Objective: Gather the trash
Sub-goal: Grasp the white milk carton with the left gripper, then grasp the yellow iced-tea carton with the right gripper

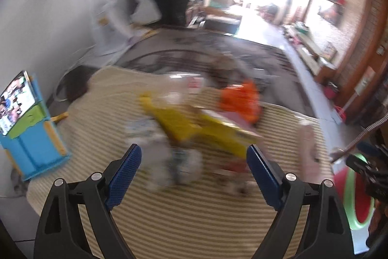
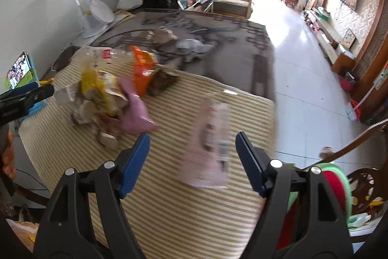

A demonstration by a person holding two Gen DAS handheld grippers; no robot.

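Note:
A heap of trash lies on a striped mat [image 2: 184,210]: a yellow wrapper [image 2: 97,86], an orange bag [image 2: 143,67], a pink bag [image 2: 135,113], crumpled paper [image 2: 82,111] and a pale pink packet [image 2: 213,149]. My right gripper [image 2: 192,152] is open and empty, with the pale pink packet between its fingers below it. My left gripper [image 1: 194,162] is open and empty above the blurred heap, near the yellow wrapper [image 1: 194,125] and orange bag [image 1: 240,98]. The left gripper's tip shows at the left edge of the right wrist view [image 2: 36,94].
A red and green bin [image 2: 337,188] stands right of the mat; it also shows in the left wrist view [image 1: 354,200]. A blue stand with a phone [image 1: 26,118] is at the left. A grey patterned rug [image 2: 218,35], a white fan [image 2: 94,13] and cluttered furniture lie beyond.

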